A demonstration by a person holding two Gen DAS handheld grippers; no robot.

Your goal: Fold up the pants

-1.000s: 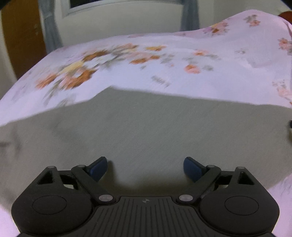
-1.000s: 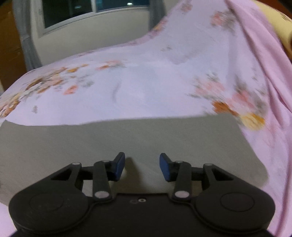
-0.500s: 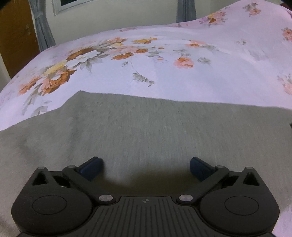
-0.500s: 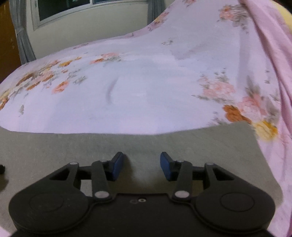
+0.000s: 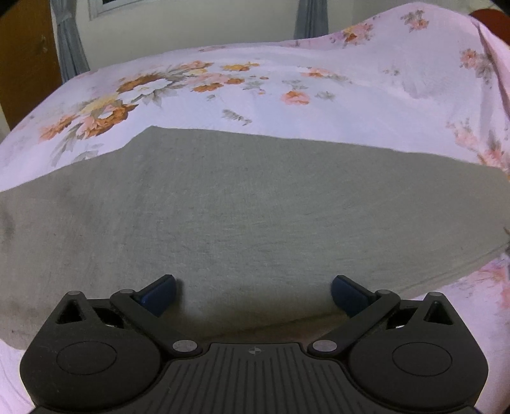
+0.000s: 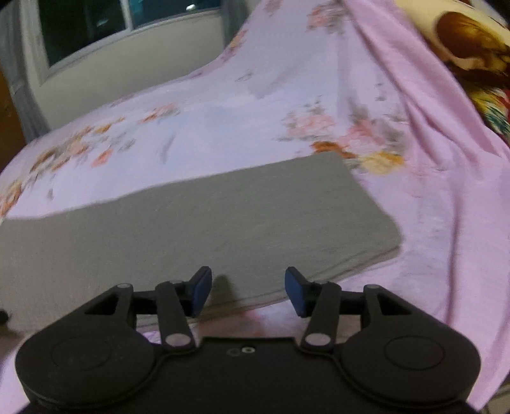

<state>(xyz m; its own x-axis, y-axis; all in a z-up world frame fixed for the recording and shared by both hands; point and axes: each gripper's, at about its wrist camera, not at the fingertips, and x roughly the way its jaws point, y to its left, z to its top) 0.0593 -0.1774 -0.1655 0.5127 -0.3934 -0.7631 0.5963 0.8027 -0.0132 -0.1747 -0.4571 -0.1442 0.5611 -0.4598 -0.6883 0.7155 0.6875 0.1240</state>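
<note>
The gray pants (image 5: pixel 242 203) lie flat on a bed covered by a pink flowered sheet (image 5: pixel 350 105), stretched as a wide band from 9 o'clock to 3 o'clock in the left wrist view. The left tool (image 5: pixel 253 291) sits over the near edge of the pants with its blue pads (image 5: pixel 159 291) spread wide apart and nothing between them. In the right wrist view, the pants (image 6: pixel 191 219) end in a squared, layered edge toward 3 o'clock. The right tool (image 6: pixel 248 291) is at the near edge of the fabric, its jaws apart and empty; its left pad is over the pants, its right pad over the sheet (image 6: pixel 414 178). A window (image 6: pixel 111 22) shows at 11 o'clock and a printed pillow (image 6: pixel 471 60) at 1 o'clock.
</note>
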